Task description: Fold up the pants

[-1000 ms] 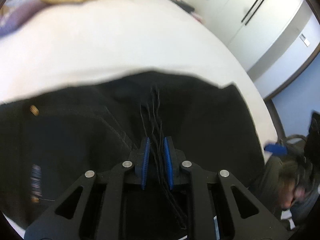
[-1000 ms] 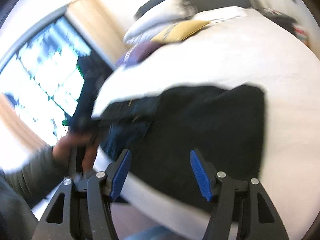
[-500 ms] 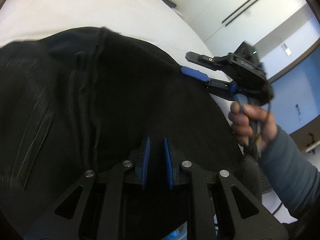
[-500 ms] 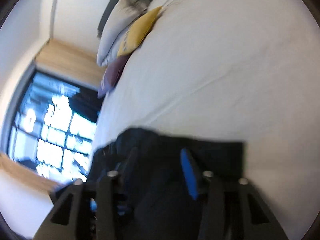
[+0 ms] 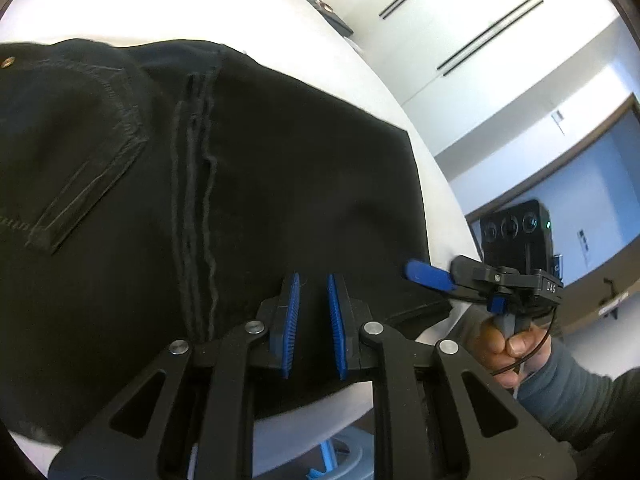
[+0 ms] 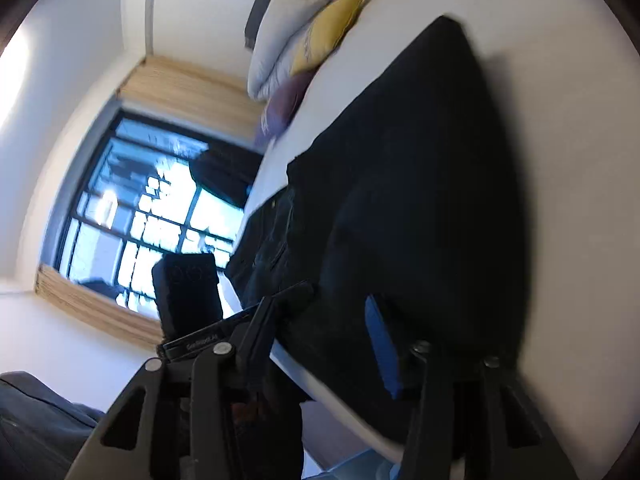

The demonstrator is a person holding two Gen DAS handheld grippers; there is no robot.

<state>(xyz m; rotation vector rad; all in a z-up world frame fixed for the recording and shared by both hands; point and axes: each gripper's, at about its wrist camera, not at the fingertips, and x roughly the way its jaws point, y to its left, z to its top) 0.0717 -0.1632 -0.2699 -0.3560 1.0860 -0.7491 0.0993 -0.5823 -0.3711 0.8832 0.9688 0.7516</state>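
pants: black denim pants (image 5: 248, 184), already doubled into a broad dark slab on the white bed (image 5: 132, 12), filling nearly all the ground ahead of my left claw and hanging to the bed's near edge
long axis: the stitched seam runs straight away from my left claw, just left of its tips, so I read the slab's length as running from me toward the far end of the bed
left claw: my left gripper (image 5: 313, 312) has its blue pads nearly together with a thin gap; dark cloth lies right behind them, but I cannot tell whether any is pinched
right claw: my right gripper (image 5: 430, 277) sits at the slab's near right corner, just right of my left claw; its jaws have just been opening a little, and in its own view the blue pad (image 6: 380, 344) stands over the cloth, the other finger off to the left, nothing clearly clamped
nearer hand: both are at the near hem; the right holds the corner, the left the middle
coming move, my guess: carry the near hem away along the seam toward the pillows (image 6: 304, 20)
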